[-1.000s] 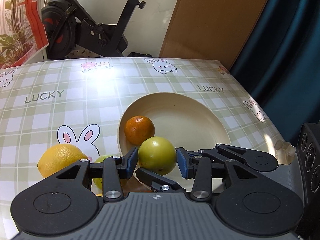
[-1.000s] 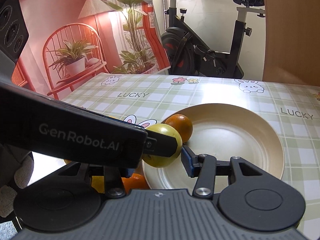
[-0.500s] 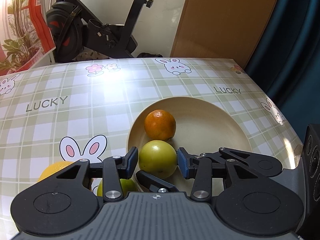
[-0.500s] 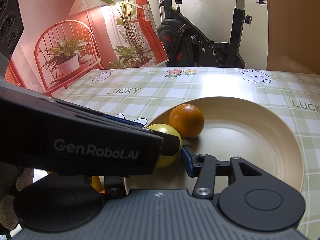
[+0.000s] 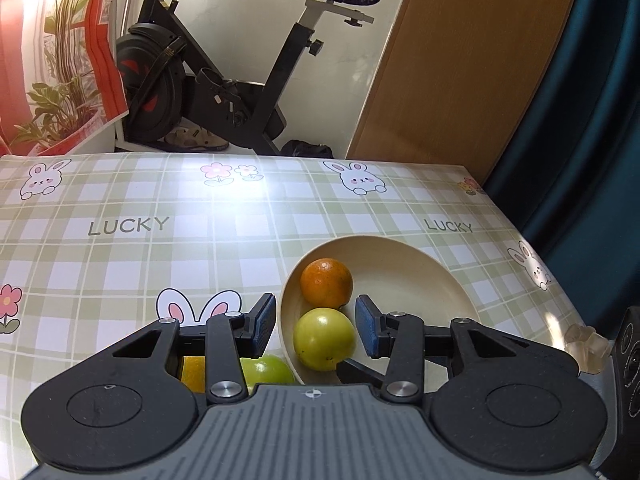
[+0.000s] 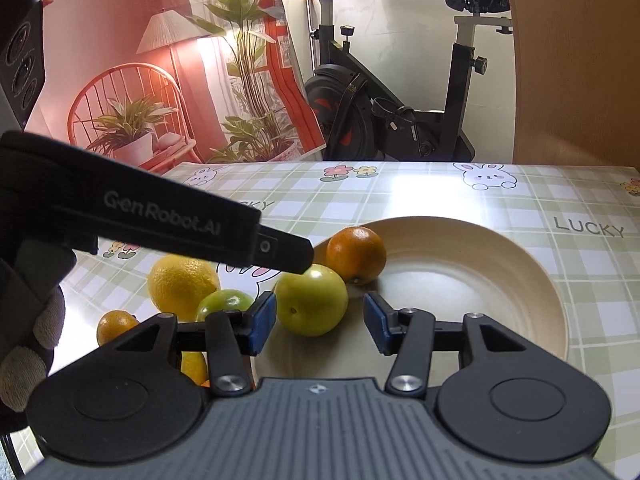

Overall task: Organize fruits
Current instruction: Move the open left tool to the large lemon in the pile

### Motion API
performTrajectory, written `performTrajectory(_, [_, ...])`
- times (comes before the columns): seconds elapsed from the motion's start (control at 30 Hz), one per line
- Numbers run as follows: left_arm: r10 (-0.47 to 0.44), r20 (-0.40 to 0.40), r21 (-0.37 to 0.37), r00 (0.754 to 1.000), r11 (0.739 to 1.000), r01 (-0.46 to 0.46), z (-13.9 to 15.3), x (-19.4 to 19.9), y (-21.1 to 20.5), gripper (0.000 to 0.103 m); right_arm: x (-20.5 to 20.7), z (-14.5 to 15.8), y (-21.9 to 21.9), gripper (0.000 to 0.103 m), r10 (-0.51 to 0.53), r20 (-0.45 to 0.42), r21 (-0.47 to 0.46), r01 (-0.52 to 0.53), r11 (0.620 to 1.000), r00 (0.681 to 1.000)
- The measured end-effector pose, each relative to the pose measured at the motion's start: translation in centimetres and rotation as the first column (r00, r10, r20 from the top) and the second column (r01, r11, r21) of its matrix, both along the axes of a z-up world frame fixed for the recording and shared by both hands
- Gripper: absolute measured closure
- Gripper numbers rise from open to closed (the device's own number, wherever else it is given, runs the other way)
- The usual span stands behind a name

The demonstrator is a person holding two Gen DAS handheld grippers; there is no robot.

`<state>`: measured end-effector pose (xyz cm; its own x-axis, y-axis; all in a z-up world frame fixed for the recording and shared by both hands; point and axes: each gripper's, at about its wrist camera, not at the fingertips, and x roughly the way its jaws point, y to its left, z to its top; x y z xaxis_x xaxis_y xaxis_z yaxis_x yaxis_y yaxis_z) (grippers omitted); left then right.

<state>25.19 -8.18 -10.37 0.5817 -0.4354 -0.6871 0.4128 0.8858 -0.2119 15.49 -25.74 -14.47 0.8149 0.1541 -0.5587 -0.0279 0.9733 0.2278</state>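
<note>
Green fruit (image 5: 324, 338) now sits free in the plate (image 5: 440, 280) beside the orange (image 5: 326, 282). Left claw (image 5: 316, 330) lifts away part-open, empty; right claw (image 6: 319, 322) has just widened, empty too, I think. More fruit waits left on the worktop (image 5: 160, 248).

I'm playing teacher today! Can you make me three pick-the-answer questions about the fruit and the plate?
1. Where is the orange?
A. on the plate
B. on the floor
C. on the bike seat

2. How many fruits lie on the plate?
A. two
B. five
C. none

3. What are the jaws of the left gripper doing?
A. squeezing the orange
B. standing apart, nothing held
C. holding a spoon

Answers:
1 A, it sits by the plate's left rim.
2 A, the orange and the green apple; the rest lie on the tablecloth.
3 B, gaps show between both pads and the apple.
</note>
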Motion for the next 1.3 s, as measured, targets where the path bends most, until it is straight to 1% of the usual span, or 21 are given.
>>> performTrajectory(0.17, [0.01, 0.02, -0.045, 1.0, 0.999, -0.009, 1.2, -2.6, 2.4, 0.057, -2.7, 0.7, 0.3, 0.051, -0.017, 0.04, 0.009, 0.016, 1.0, 0.999])
performTrajectory(0.33, [0.057, 0.002, -0.086, 0.998, 0.995, -0.057, 1.2, -4.8, 4.9, 0.058, -4.7, 1.2, 0.9, 0.051, -0.017, 0.059, 0.035, 0.015, 0.999, 0.998])
performTrajectory(0.4, [0.077, -0.014, -0.089, 0.997, 0.993, -0.078, 0.9, -5.3, 5.7, 0.057, -5.0, 1.2, 1.5, 0.051, 0.0, 0.056, 0.036, -0.002, 0.999, 0.998])
performTrajectory(0.5, [0.123, -0.012, -0.078, 0.992, 0.989, -0.124, 0.7, -6.6, 6.8, 0.057, -5.3, 1.2, 2.8, 0.051, 0.036, 0.049, 0.005, -0.036, 0.999, 0.998])
performTrajectory(0.53, [0.136, -0.015, -0.087, 0.991, 0.987, -0.136, 0.7, -6.9, 7.3, 0.057, -5.4, 1.3, 3.3, 0.051, 0.05, 0.049, -0.006, -0.05, 0.999, 0.998])
performTrajectory(0.6, [0.145, -0.025, -0.106, 0.989, 0.983, -0.147, 0.5, -7.4, 8.2, 0.057, -5.5, 1.5, 4.0, 0.052, 0.073, 0.054, -0.016, -0.073, 0.997, 0.996])
performTrajectory(0.7, [0.155, -0.029, -0.108, 0.988, 0.982, -0.157, 0.2, -7.7, 9.0, 0.057, -5.7, 1.5, 5.2, 0.054, 0.12, 0.062, -0.027, -0.119, 0.993, 0.991])
performTrajectory(0.77, [0.165, -0.04, -0.123, 0.985, 0.978, -0.169, 0.0, -7.6, 9.5, 0.057, -5.6, 1.5, 5.7, 0.055, 0.14, 0.056, -0.037, -0.138, 0.99, 0.989])
performTrajectory(0.83, [0.165, -0.047, -0.134, 0.985, 0.976, -0.17, -0.2, -7.4, 9.5, 0.057, -5.3, 1.3, 6.4, 0.056, 0.157, 0.044, -0.042, -0.155, 0.987, 0.987])
performTrajectory(0.97, [0.139, -0.05, -0.132, 0.989, 0.981, -0.144, -0.7, -7.2, 8.9, 0.057, -4.9, 1.2, 7.2, 0.056, 0.182, 0.03, -0.062, -0.179, 0.982, 0.983])
performTrajectory(1.3, [0.088, -0.11, -0.141, 0.99, 0.985, -0.103, -2.9, -6.4, 7.4, 0.054, -3.0, 0.4, 8.2, 0.056, 0.216, -0.019, -0.082, -0.217, 0.973, 0.976])
